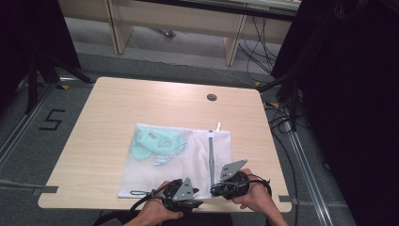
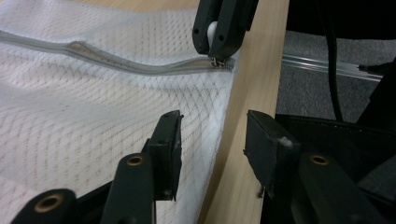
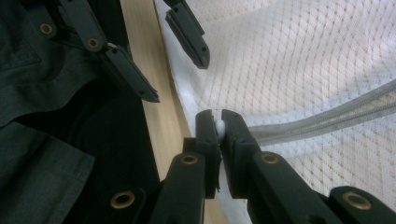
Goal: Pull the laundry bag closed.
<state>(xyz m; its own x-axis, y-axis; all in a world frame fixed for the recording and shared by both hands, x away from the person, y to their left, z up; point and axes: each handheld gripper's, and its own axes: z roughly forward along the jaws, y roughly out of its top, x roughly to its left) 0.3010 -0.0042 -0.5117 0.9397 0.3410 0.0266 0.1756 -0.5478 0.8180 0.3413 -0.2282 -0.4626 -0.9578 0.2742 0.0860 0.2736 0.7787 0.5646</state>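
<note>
A white mesh laundry bag [image 1: 160, 162] lies flat on the wooden table [image 1: 103, 127], with a pale green item [image 1: 157, 143] inside it. Its grey zipper [image 1: 212, 153] runs toward the front edge. My right gripper [image 3: 218, 116] is shut on the white zipper pull [image 3: 218, 126] at the bag's near corner, also seen as the right gripper [image 2: 219, 32] above the slider [image 2: 218, 63]. My left gripper [image 2: 212, 121] stands open just beside it, one jaw over the mesh [image 2: 93, 121] and the other over the table's front edge, with the bag's hem between them and the pads apart from it.
A round cable hole [image 1: 211, 97] sits at the table's far side. Cables [image 1: 282, 117] and a floor rail run along the right of the table. The person's dark clothing [image 3: 42, 154] is close against the front edge.
</note>
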